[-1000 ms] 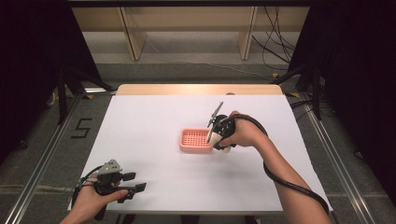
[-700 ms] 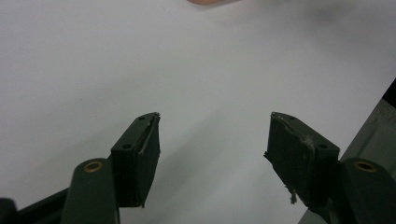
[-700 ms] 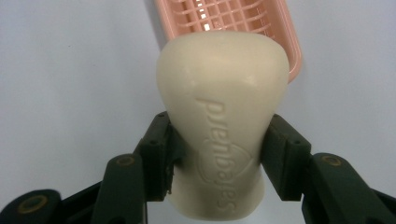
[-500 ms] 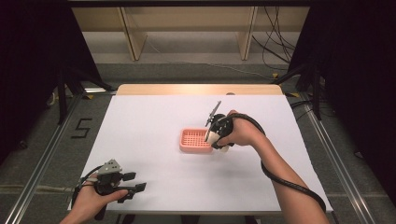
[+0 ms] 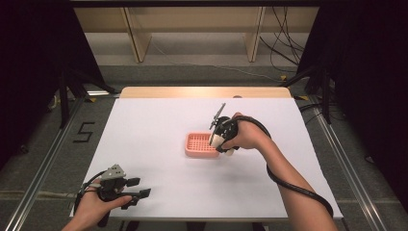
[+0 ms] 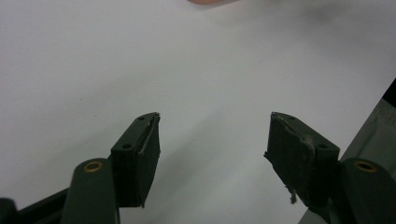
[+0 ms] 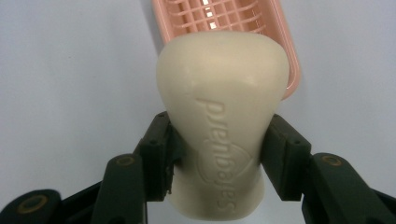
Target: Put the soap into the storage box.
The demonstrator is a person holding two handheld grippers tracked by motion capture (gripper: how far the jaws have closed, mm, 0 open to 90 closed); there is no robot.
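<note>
Left claw (image 5: pixel 137 194): rests low at the near left corner of the counter (image 5: pixel 154 125), jaws apart with nothing between them; the left gripper view looks along them at bare white surface.
Left claw's job: none in this step, by my reading; it is best kept where it is, well apart from the dish.
Soap dish (image 5: pixel 202 144): pink, slotted, lying flat near the middle of the counter, just left of the right hand.
Bar of soap (image 7: pixel 222 116): cream-coloured with raised lettering, held off the counter above the dish's right end, its far end over the grid.
Right claw (image 7: pixel 215 154): clamped on the bar of soap, one pad on each long side near the bar's waist; in the high view it sits at (image 5: pixel 219 139).
Step in hand: judged to be setting the soap into the dish.
How to do it well: bring the bar further over the middle of the grid, turn it so its length runs along the dish, lower it until it lies flat, then part the jaws.
Watch for: a smooth bar may slip or tip on the rim if let go early or off-centre; the light dish may slide if nudged sideways.
</note>
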